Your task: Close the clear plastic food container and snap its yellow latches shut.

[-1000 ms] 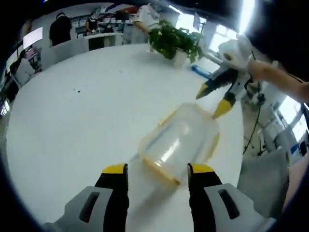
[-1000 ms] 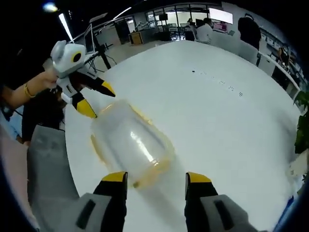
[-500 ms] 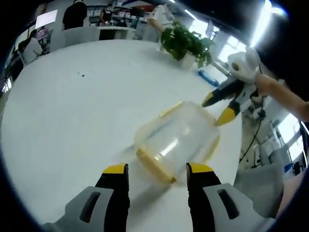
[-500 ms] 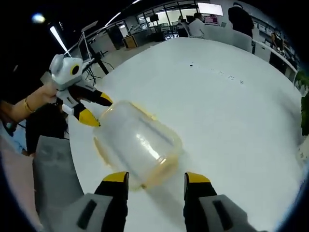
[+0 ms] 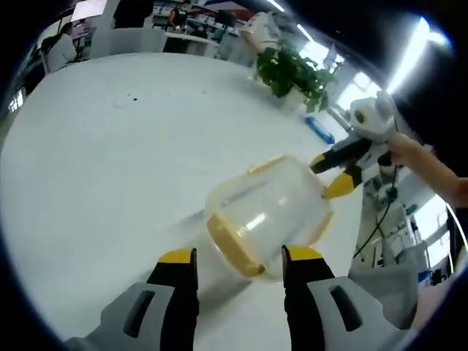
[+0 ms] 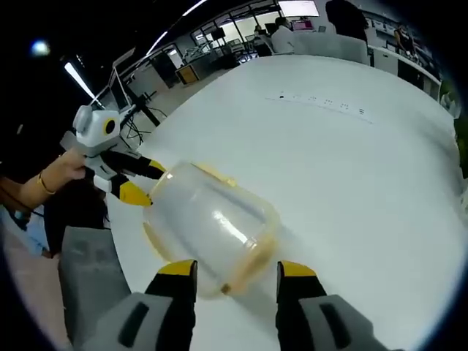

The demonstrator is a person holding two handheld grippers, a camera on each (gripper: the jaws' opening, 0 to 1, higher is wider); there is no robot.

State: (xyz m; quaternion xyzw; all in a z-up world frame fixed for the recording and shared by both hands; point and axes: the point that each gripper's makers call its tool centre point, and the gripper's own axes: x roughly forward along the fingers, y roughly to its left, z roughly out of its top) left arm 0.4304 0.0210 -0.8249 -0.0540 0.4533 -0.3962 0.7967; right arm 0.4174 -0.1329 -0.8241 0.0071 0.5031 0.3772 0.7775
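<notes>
Since a second ago the container [image 5: 267,213] has drawn closer to both tongs. In the left gripper view, the left tongs [image 5: 239,256] stand apart, holding nothing, with the container's yellow-rimmed end just beyond the tips on the white table [image 5: 102,168]. In the right gripper view, the right tongs [image 6: 237,269] gape empty too, container [image 6: 208,219] just ahead. Farther off, a potted plant [image 5: 292,69].
</notes>
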